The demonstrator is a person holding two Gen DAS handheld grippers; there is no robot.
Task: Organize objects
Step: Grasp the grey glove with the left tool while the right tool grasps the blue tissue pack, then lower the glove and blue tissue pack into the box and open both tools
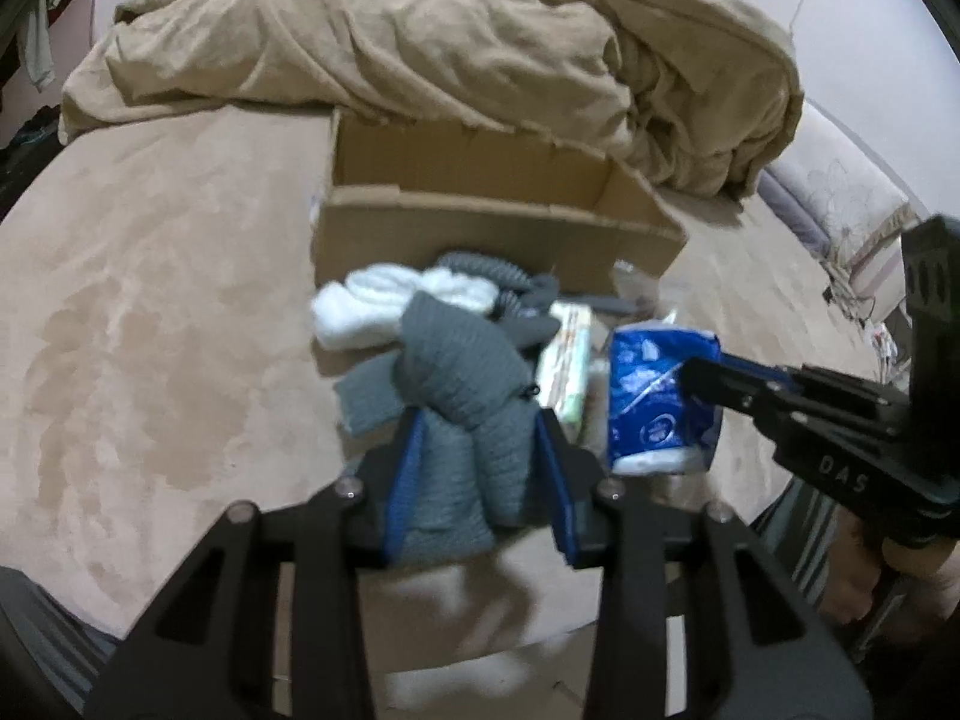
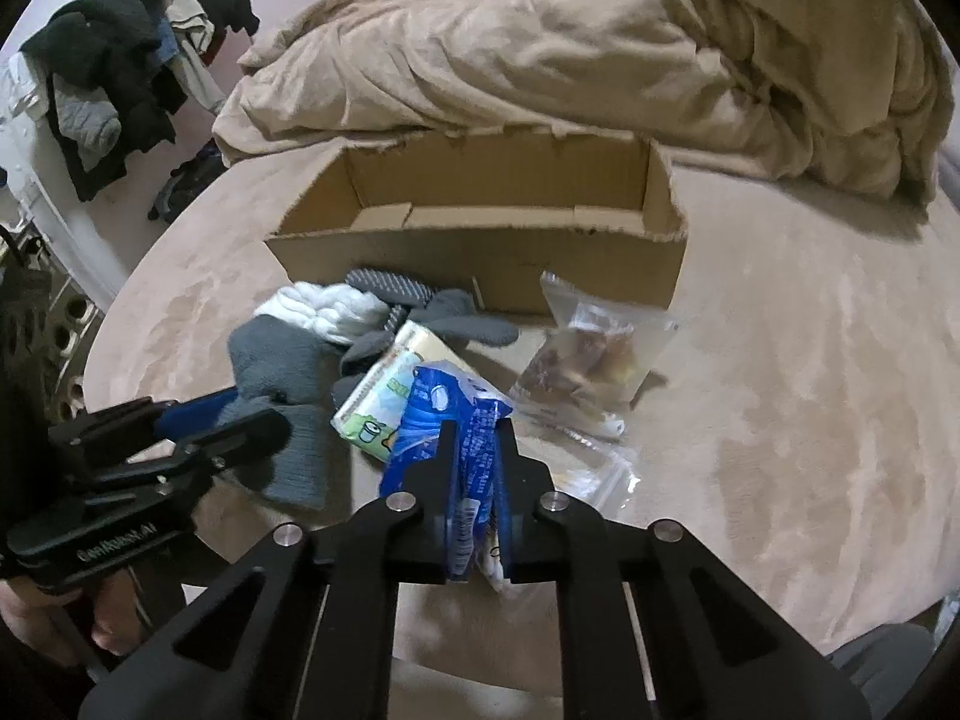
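An open cardboard box (image 1: pixel 480 228) stands on the bed ahead; it also shows in the right wrist view (image 2: pixel 480 264). In front of it lies a pile. My left gripper (image 1: pixel 480 432) is shut on a grey knitted sock (image 1: pixel 456 372), seen from the right wrist view (image 2: pixel 282 372) too. My right gripper (image 2: pixel 477 438) is shut on a blue tissue pack (image 2: pixel 444 420), also in the left wrist view (image 1: pixel 654 396). White socks (image 1: pixel 372 306), a green-white tissue pack (image 2: pixel 384 408) and a clear snack bag (image 2: pixel 594 354) lie near.
A rumpled tan blanket (image 1: pixel 450 42) lies behind the box. Clothes (image 2: pixel 132 60) hang on a rack at the far left. A pillow (image 1: pixel 840 198) sits at the right. The beige bed sheet (image 1: pixel 150 300) spreads left and right of the pile.
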